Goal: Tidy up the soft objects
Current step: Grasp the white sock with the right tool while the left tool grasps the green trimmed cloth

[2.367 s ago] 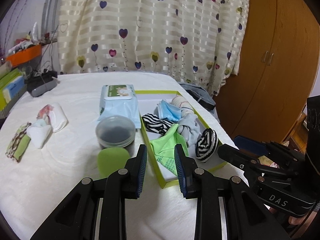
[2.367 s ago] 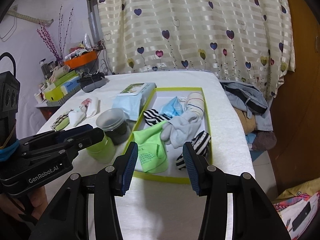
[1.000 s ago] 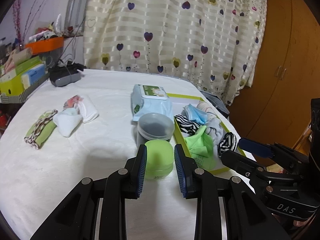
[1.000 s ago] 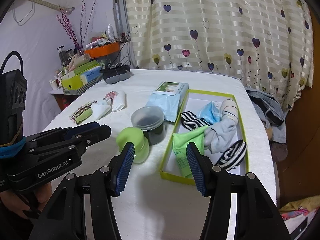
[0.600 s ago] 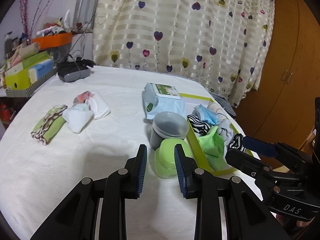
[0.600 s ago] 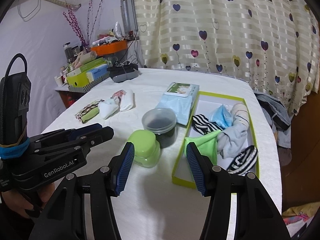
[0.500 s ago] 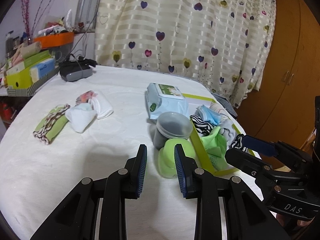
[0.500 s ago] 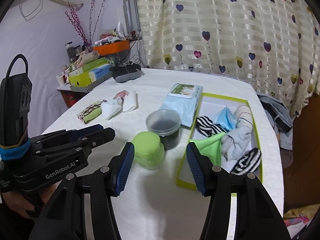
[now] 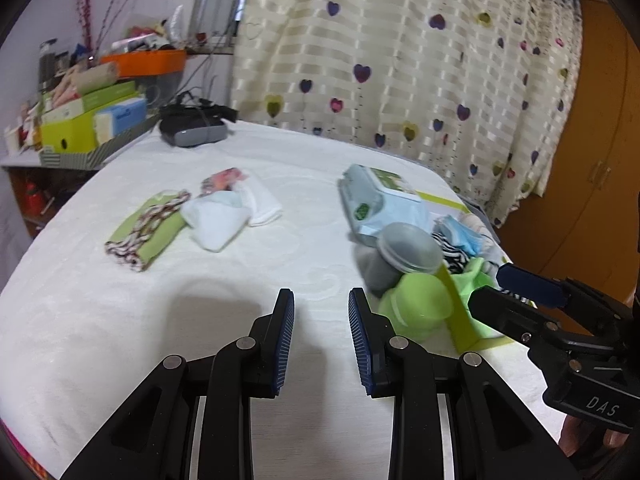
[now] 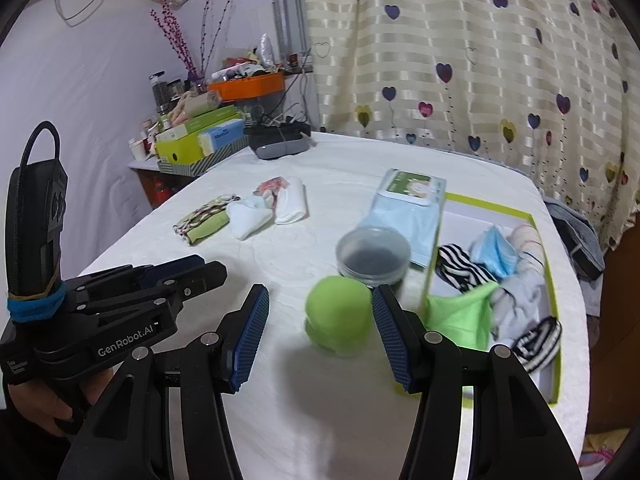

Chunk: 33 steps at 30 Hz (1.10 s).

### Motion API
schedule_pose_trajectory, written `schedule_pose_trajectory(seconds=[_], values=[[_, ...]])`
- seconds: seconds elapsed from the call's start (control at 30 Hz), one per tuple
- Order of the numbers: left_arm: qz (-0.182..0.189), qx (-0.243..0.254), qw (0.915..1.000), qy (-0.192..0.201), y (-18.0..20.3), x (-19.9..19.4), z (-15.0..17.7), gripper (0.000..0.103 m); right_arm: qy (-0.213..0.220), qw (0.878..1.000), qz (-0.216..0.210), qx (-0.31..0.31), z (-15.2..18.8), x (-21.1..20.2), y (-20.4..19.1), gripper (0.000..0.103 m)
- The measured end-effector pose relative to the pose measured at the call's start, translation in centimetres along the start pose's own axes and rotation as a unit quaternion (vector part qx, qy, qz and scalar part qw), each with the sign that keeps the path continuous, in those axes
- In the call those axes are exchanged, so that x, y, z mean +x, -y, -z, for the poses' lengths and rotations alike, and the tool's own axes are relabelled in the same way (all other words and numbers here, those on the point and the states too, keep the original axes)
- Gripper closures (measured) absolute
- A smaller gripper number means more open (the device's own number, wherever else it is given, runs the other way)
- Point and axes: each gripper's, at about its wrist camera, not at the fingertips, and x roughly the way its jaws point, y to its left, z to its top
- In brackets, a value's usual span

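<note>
1. You are working about midway through the task, as far as I can judge. The green-rimmed box (image 10: 554,292) at the right side of the white table (image 10: 340,184) is already holding several soft things: a striped sock (image 10: 460,266), a blue face mask (image 10: 494,254), a grey sock (image 10: 520,292), a bright green cloth (image 10: 460,316) and one more striped piece (image 10: 536,342).
2. Three soft items are lying outside the box, well apart from it on the far left part of the table: a green patterned cloth (image 9: 148,232), a white folded sock (image 9: 216,224) and a white-and-pink piece (image 9: 248,196). These, I think, are what is remaining for you.
3. The wet wipes pack (image 10: 408,208), the dark jar (image 10: 372,256) and the green jar (image 10: 338,316) are standing just beside the box; I cannot say whether they belong to the task.
4. Your left gripper (image 9: 320,336) is standing only a little open and is holding nothing; only bare table shows between its fingers.
5. Your right gripper (image 10: 320,336) is standing wide open and gripping nothing. The green jar is showing between its fingers, close to the right one, but the pads are not pressing on it.
</note>
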Motion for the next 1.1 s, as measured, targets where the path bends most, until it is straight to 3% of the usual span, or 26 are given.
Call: schedule_pose_trajectory(seconds=[0.57, 0.7, 1.1], values=[[-0.062, -0.037, 0.9974, 0.011, -7.9, 0.2, -1.5, 0.076, -0.021, 0.997, -0.045, -0.059, -3.3, 6.6, -6.7, 0.048], [-0.068, -0.043, 0.9966, 0.015, -10.1, 0.3, -2.0, 0.067, -0.029, 0.996, -0.051, -0.064, -4.2, 8.6, -7.7, 0.048], [-0.081, -0.048, 0.9955, -0.003, -14.6, 1.9, -3.4, 0.062, -0.065, 0.995, -0.063, -0.049, -6.4, 16.4, -9.5, 0.048]])
